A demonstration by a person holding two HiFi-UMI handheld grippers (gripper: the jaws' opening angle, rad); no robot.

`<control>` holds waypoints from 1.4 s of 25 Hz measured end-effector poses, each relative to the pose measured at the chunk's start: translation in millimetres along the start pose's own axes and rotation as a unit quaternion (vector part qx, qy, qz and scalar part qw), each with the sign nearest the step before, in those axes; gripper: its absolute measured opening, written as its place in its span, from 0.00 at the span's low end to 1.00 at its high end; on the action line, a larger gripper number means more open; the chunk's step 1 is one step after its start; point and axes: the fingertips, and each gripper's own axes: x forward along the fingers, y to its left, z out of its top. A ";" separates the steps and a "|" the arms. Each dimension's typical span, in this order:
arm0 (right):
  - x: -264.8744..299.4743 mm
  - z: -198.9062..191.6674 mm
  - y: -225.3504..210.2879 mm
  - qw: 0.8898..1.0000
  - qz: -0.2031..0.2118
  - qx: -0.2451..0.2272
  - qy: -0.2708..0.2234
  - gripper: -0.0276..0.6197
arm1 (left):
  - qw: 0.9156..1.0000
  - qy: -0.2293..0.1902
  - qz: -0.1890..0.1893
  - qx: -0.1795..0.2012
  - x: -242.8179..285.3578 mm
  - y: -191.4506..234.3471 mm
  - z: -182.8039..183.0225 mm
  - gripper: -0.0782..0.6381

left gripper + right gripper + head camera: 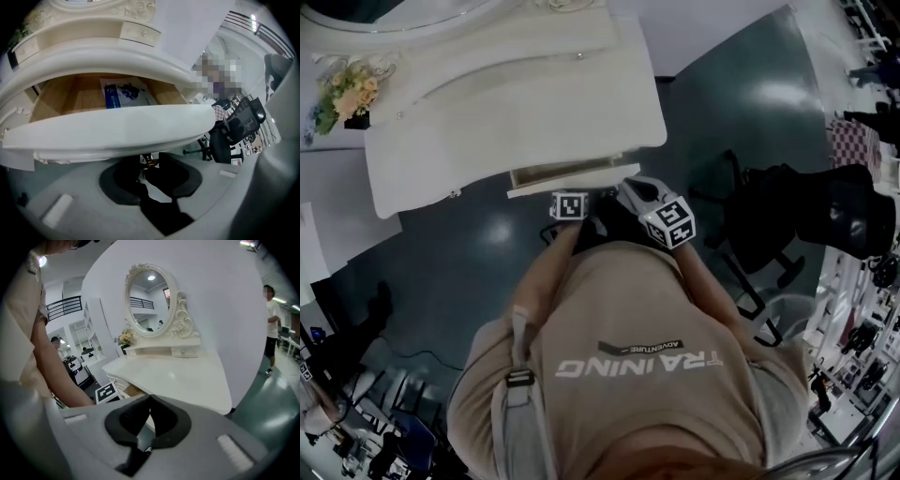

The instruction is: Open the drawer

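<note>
Two tongs: the left tongs [147, 168] pinch the knob [148, 161] of the open drawer [117, 126]; the right tongs [151, 401] are closed, empty.

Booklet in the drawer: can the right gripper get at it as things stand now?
Probably not yet. The drawer is only partly out, and the booklet lies back under the tabletop. The right gripper is free, its tongs shut.

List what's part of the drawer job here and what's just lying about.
Part of the job:
- drawer, partly open
- brass handle
- left gripper, shut on that handle

Lying about:
- right gripper, shut, empty
- booklet in the drawer
- flowers
- mirror
- office chair
</note>
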 end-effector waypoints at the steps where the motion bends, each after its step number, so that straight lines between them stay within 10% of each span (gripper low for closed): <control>1: -4.5 -3.7 0.0 1.000 -0.005 0.001 0.000 0.05 | 1.000 -0.004 -0.003 0.001 0.9 -3.0 0.0 0.29; 35: -92.8 -76.2 -34.3 0.990 0.109 -0.090 -0.003 0.05 | 0.993 0.066 0.096 -0.012 -15.3 -65.4 -94.5 0.29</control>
